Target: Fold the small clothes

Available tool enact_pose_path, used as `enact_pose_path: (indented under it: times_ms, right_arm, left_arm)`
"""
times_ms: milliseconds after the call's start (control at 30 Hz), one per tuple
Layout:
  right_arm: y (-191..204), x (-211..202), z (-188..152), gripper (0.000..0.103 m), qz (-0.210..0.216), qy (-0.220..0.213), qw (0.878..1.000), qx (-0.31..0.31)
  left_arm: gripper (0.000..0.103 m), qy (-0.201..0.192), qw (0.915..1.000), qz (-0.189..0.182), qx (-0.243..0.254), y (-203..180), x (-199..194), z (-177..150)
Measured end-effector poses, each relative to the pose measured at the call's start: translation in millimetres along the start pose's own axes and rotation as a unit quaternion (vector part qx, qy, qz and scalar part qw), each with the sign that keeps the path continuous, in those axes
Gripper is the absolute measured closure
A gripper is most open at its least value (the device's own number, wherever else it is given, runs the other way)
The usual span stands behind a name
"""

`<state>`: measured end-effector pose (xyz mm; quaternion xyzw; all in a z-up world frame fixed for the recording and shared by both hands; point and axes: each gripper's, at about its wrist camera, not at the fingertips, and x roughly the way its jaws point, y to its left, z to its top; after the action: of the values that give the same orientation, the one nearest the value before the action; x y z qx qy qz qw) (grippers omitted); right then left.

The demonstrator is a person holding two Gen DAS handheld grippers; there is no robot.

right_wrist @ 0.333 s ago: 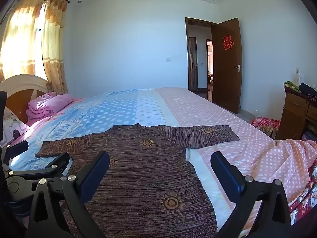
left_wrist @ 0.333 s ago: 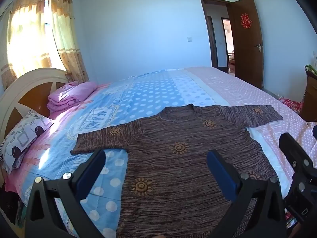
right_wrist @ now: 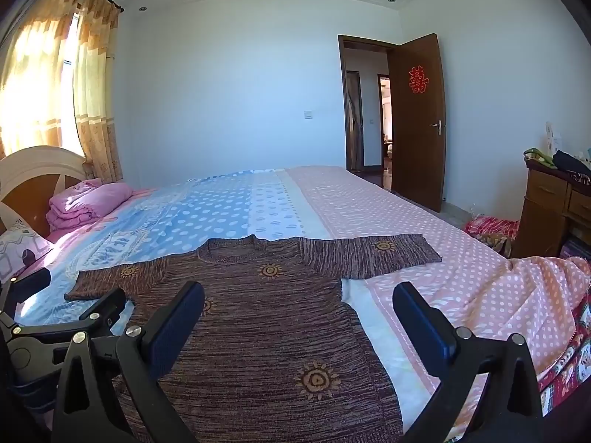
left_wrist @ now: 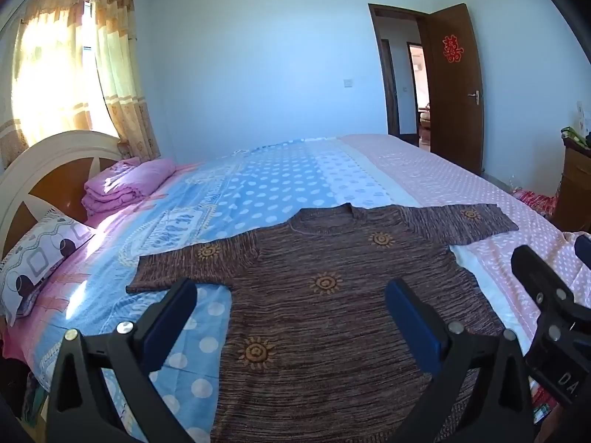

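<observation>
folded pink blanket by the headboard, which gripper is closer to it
Left. The left gripper hangs open above the sweater's side toward the pink blanket; the right gripper, also open, is on the sweater's far side from it.

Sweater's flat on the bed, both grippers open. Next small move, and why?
Probably lower the right gripper toward the right sleeve. The brown sweater lies spread flat, sleeves out, and both grippers hold nothing, so folding a sleeve in seems the first step.
</observation>
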<state>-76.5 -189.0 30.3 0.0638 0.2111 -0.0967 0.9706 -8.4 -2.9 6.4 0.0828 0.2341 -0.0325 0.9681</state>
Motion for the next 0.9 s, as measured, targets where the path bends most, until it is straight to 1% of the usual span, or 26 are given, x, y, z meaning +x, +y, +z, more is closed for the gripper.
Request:
enact_pose_path:
  times_ms: [67, 100, 167, 300, 900]
  right_arm:
    - [-0.5, 0.1, 2.3, 0.001, -0.001, 0.0, 1.0, 0.002]
    - [-1.4, -1.9, -4.0, 0.001, -0.003, -0.006, 1.0, 0.005]
    - [-3.3, -1.9, -4.1, 0.001, -0.005, -0.006, 1.0, 0.008]
    - [-3.1, -3.1, -4.7, 0.001, -0.007, -0.009, 1.0, 0.009]
    - [-2.7, -0.4, -6.6, 0.001, -0.01, -0.003, 1.0, 0.008]
  left_arm:
    - [0.0, 0.001, 1.0, 0.005, 0.001, -1.2, 1.1, -0.2]
    - [0.0, 0.002, 1.0, 0.007, 0.002, 0.1, 2.3, -1.0]
    - [0.0, 0.005, 0.9999, 0.013, 0.002, -0.1, 4.5, -1.7]
    - [0.0, 0.009, 0.9999, 0.006, -0.006, 3.8, 4.0, -2.1]
    - [0.0, 0.014, 0.9999, 0.003, -0.007, 2.8, 3.5, -2.6]
